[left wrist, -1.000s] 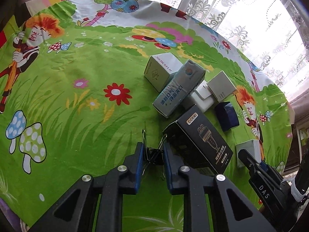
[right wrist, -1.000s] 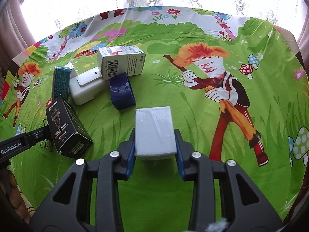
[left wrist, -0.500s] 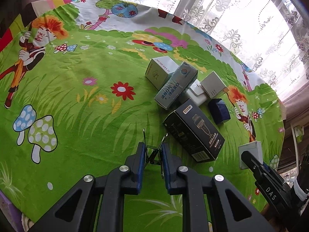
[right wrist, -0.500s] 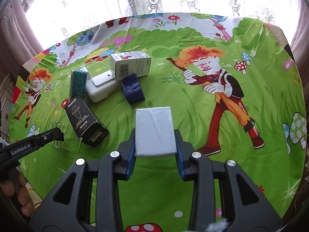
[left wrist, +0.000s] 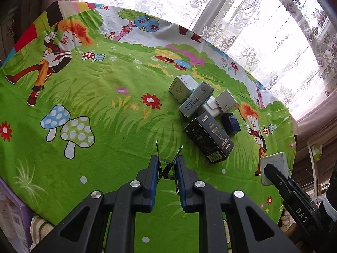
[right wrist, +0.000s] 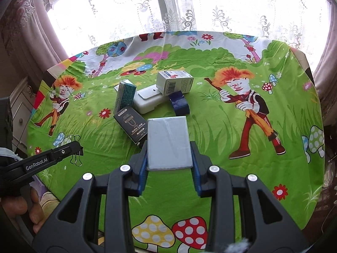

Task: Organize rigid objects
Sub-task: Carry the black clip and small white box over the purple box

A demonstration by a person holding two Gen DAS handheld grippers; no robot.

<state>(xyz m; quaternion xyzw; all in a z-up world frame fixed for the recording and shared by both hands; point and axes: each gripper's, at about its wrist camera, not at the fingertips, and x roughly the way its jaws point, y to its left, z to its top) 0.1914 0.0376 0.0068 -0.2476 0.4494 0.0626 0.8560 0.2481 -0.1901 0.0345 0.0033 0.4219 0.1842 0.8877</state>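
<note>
White box (right wrist: 168, 142) hides black box (right wrist: 130, 126) corner; binder clip (left wrist: 167, 166) half hidden

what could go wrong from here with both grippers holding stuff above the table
1. The left gripper pinches only a thin binder clip by its wire handles; it could twist or slip out.
2. The right gripper holds the white box near its lower end, so the box could pivot.
3. The black box lies right beside the white box; setting it down could knock the crowded cluster.
</note>
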